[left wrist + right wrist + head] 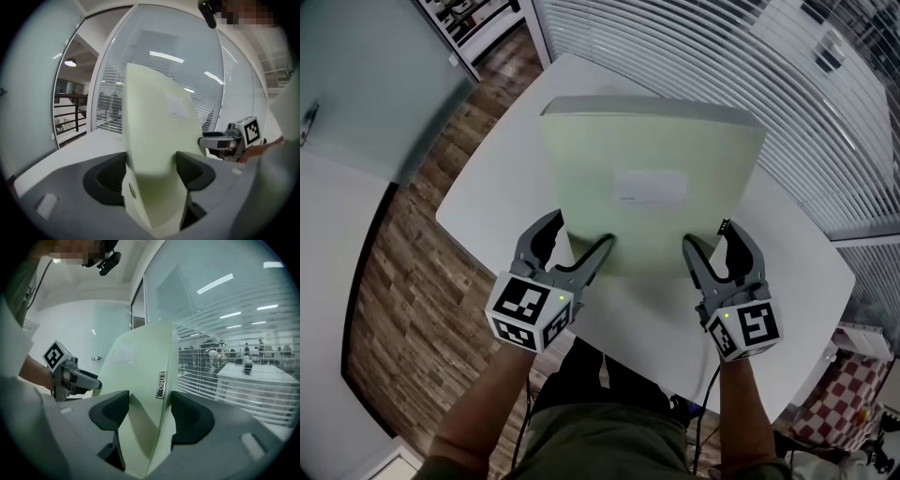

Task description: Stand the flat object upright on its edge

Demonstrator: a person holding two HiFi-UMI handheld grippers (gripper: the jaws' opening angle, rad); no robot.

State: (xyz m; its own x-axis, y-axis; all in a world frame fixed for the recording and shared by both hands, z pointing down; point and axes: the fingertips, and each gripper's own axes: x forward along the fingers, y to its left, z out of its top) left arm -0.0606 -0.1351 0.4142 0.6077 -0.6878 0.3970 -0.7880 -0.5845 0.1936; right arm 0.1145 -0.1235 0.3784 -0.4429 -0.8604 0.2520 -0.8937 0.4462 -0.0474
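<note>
The flat object is a pale green file box [652, 159] with a white label [649, 186] on its broad face. It is held over the white table [487, 197], with the broad face turned toward the head camera. My left gripper [577, 244] is shut on the box's near edge at the left corner. My right gripper [712, 239] is shut on the same edge at the right corner. In the left gripper view the box [154, 136] rises between the dark pads [193, 171]. In the right gripper view its spine with a metal tag [161, 384] sits between the pads. The far edge's contact with the table is hidden.
The table's near edge [656, 370] is close to the person's legs. Wooden floor [394, 281] lies to the left, beside a frosted glass door [366, 84]. A glass wall with blinds [825, 103] runs behind and to the right. A checkered item [853, 384] sits at bottom right.
</note>
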